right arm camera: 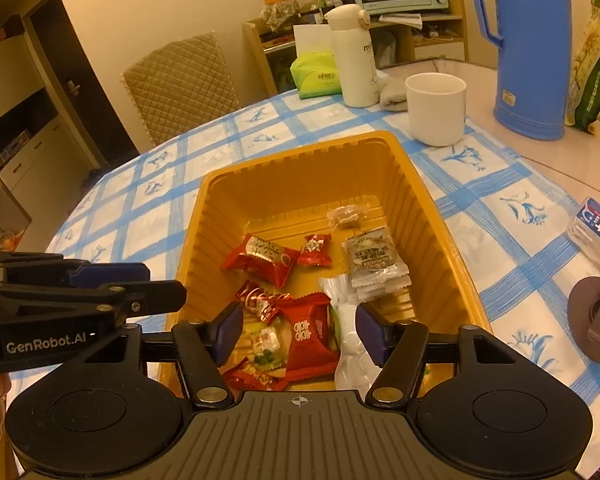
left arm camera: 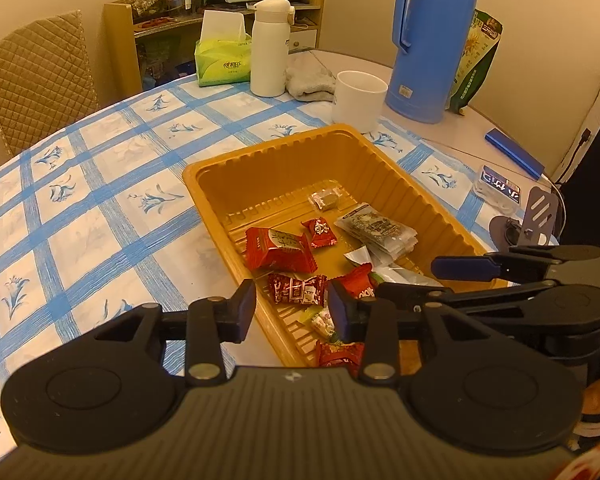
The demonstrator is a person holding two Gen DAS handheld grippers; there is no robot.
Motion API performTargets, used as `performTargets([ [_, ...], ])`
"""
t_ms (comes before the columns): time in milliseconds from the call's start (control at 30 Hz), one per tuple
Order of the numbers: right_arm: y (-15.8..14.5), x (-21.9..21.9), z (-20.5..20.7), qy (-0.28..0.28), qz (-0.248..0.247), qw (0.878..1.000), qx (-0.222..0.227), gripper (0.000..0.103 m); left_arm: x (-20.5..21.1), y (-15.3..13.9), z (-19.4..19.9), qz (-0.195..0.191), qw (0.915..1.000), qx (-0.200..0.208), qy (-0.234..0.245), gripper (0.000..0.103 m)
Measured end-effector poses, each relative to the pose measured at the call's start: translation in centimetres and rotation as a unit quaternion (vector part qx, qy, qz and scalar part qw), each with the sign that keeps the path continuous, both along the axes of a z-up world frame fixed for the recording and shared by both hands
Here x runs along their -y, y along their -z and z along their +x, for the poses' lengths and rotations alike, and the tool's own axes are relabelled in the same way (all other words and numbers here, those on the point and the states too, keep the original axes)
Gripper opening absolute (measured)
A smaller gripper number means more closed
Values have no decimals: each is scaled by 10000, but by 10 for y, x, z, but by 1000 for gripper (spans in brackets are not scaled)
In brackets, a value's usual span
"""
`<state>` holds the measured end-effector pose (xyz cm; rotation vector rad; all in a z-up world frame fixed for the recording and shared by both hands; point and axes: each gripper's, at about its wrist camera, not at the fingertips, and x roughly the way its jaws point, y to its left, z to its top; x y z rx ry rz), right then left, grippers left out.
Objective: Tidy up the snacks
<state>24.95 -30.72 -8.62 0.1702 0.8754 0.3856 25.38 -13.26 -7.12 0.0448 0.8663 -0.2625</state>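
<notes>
Wrapped snacks [right arm camera: 300,292]: loose in a golden plastic tray [right arm camera: 300,164] on the checked table [left arm camera: 100,200]. Red packets and a pale stack lie toward the tray's near end. Right gripper [right arm camera: 298,334]: jaws wide apart, empty, above the near-end packets. Left gripper [left arm camera: 292,310]: jaws apart, empty, straddling the tray's near left rim. White cup [right arm camera: 436,108]: beyond the tray's far end.

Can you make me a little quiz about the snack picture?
1. True or false: the white cup stands inside the tray.
2. Which colour is the big flask: A green, B blue, C red?
3. Fill in: both the left tool and the right tool are ____ , holding nothing.

Key: 1 false, it stands on the tablecloth beyond the tray. 2 B. 3 open.
</notes>
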Motion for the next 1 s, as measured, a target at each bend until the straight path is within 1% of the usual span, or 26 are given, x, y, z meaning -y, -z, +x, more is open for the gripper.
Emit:
performTargets([
  [100, -4, 3, -5, 32, 12, 10000, 20, 69, 0, -3, -4, 4, 10000, 24, -32, 40],
  [167, -8, 5, -9, 72, 13, 10000, 54, 77, -2, -7, -8, 3, 10000, 61, -75, 44],
  [300, -18, 8, -19, 140, -9, 9997, 179, 82, -8, -17, -19, 5, 9997, 166, -196, 50],
  [367, -23, 9, -24, 171, -14, 9996, 230, 85, -11, -21, -25, -22, 9995, 179, -258, 50],
  [567, -34, 9, -44, 168, 5, 9993, 337, 87, -26, -33, -53, -61, 9985, 189, -505, 51],
  [700, -41, 5, -58, 105, 45, 9993, 348, 88, -37, -39, -75, 8, 9976, 211, -659, 51],
  [867, -46, -10, -77, -9, -19, 9995, 304, 88, -53, -44, -101, 120, 9961, 169, -854, 51],
  [1000, -48, -26, -96, -165, 67, 9996, 213, 88, -69, -46, -121, 233, 9942, 83, -1043, 51],
])
